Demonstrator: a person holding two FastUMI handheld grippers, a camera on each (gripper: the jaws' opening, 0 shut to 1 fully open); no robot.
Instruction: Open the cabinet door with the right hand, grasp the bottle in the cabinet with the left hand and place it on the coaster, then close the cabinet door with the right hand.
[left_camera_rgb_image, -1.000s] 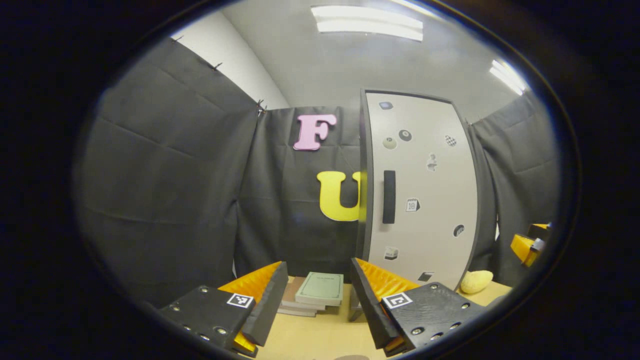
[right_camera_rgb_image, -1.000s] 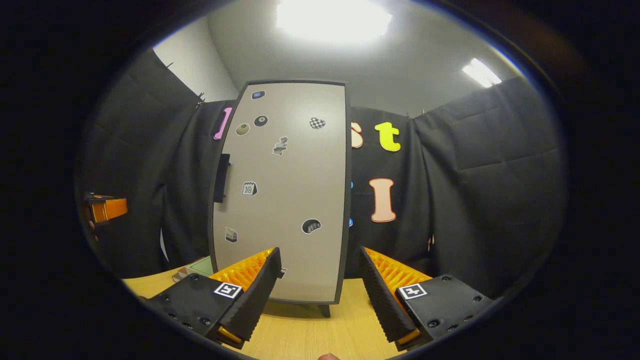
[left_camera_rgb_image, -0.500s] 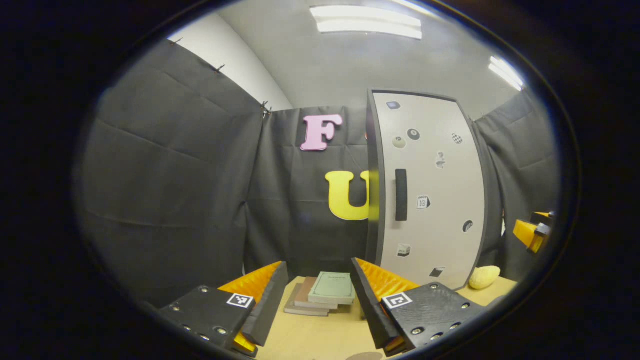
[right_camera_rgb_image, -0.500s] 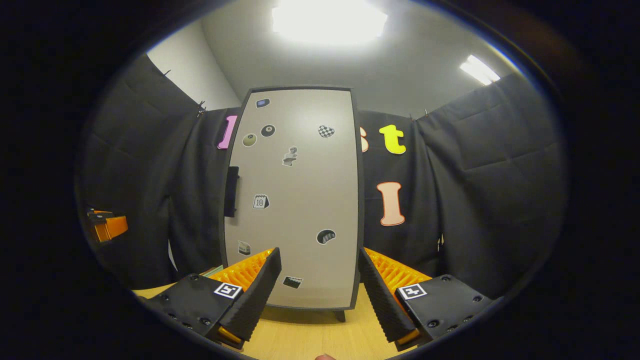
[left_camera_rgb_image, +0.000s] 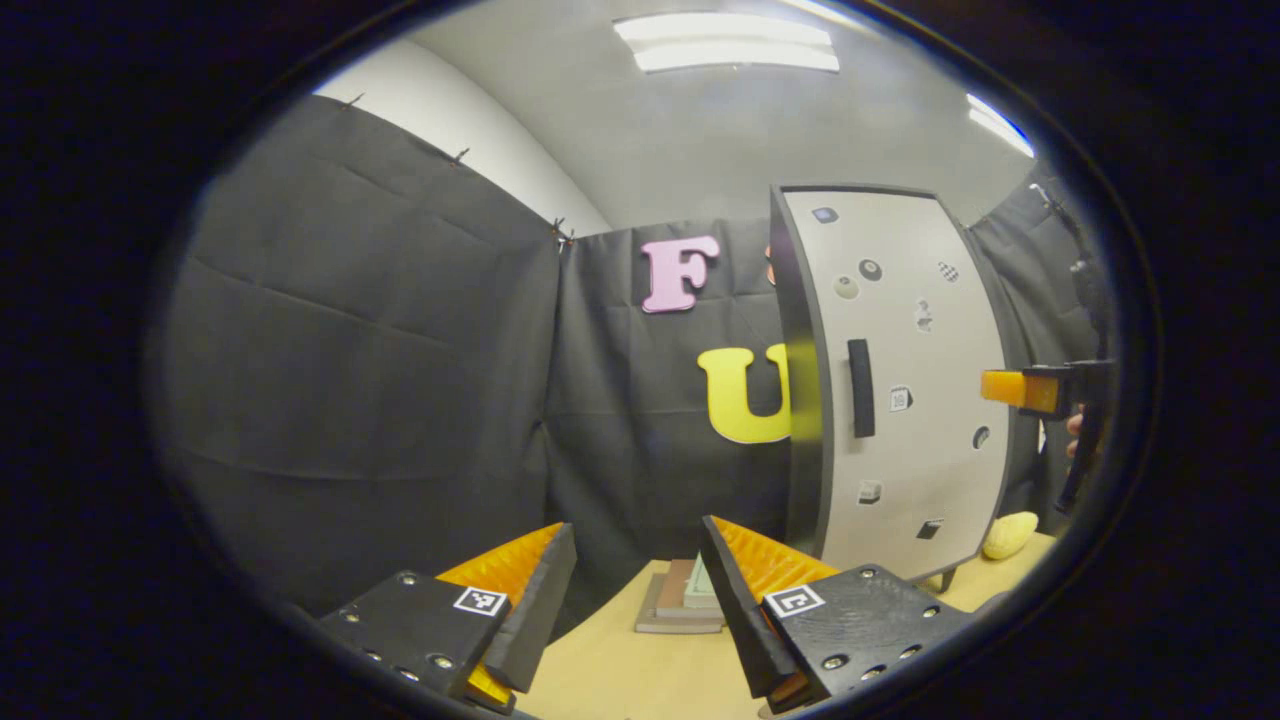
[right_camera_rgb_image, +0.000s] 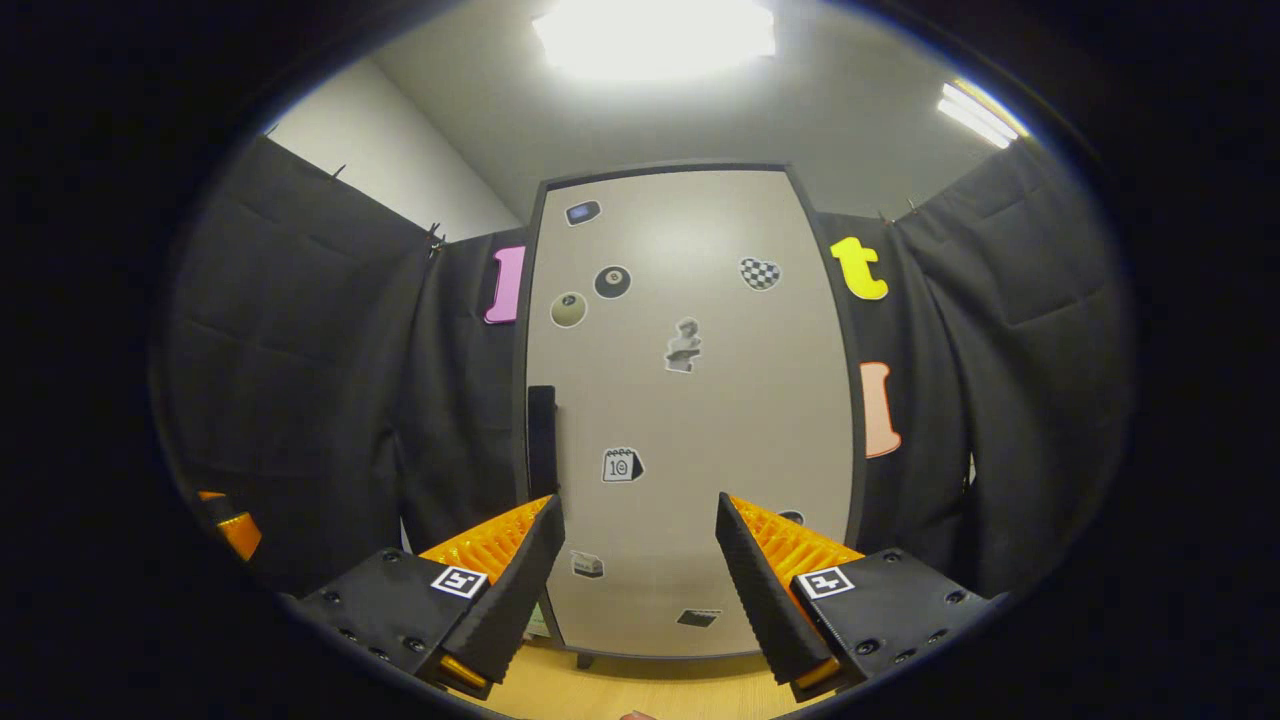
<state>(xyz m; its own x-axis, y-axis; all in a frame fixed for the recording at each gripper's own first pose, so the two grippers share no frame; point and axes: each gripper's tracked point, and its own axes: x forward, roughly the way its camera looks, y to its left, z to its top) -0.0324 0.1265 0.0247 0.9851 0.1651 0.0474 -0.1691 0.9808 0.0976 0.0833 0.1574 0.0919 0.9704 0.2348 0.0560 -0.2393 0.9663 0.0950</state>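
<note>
The tall cabinet (right_camera_rgb_image: 690, 400) stands on the table with its pale door shut, so its inside is hidden. A dark vertical handle (right_camera_rgb_image: 541, 440) runs along the door's left edge, and several stickers dot the door. My right gripper (right_camera_rgb_image: 638, 500) is open and empty close in front of the door, with the handle just above and left of its left finger. In the left gripper view the cabinet (left_camera_rgb_image: 900, 380) stands to the right, its handle (left_camera_rgb_image: 860, 388) plain to see, and the right gripper (left_camera_rgb_image: 1040, 390) hovers before the door. My left gripper (left_camera_rgb_image: 637, 530) is open and empty, back from the cabinet.
A small stack of books (left_camera_rgb_image: 680, 605) lies on the wooden table (left_camera_rgb_image: 620, 670) left of the cabinet's foot. A yellow rounded object (left_camera_rgb_image: 1010, 535) lies at the cabinet's right. The left gripper (right_camera_rgb_image: 230, 525) shows at the far left of the right gripper view.
My right gripper has moved up and closer to the cabinet door, which now looks larger. The left gripper view has swung left, so the cabinet sits farther right. Both grippers stay open.
</note>
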